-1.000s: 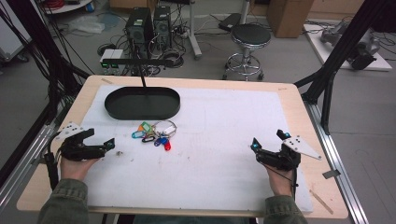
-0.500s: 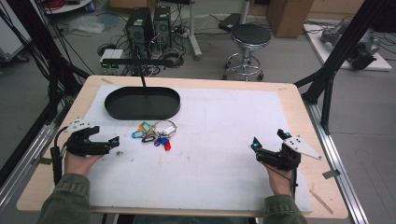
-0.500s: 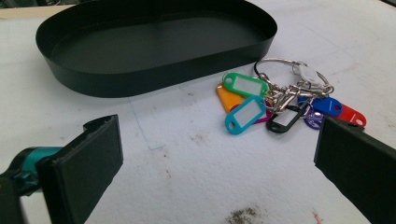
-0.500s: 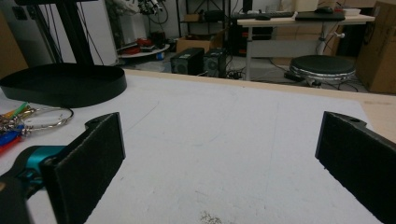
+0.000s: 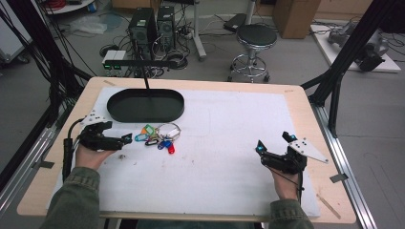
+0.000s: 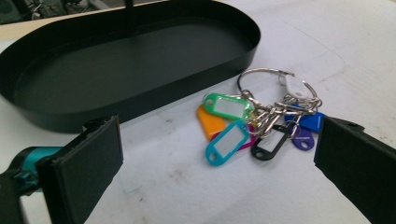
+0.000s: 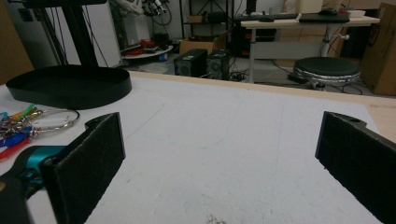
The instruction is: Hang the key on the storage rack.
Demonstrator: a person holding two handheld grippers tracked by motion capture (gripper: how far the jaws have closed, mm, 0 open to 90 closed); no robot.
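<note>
A white-covered bench (image 5: 224,143) carried a black oval tray (image 5: 145,106) at its far left, empty inside. Just in front of the tray lay a bunch of keys (image 5: 156,137): a metal ring strung with coloured plastic tags, flat on the bench and not touching the tray. The left hand-held gripper (image 5: 125,140) sat low just beside the keys, jaws spread wide and pointed at them; in the left gripper view the bunch (image 6: 254,123) lay between and just beyond the two black pads, which suggested a pickup was being lined up, probably to move the keys into the nearby tray. The right hand-held gripper (image 5: 260,149) rested well apart at the right, jaws also wide and holding nothing, seemingly waiting. Compared with a second earlier, the left hand-held gripper had advanced toward the keys; the right one, the keys and the tray were unchanged.
</note>
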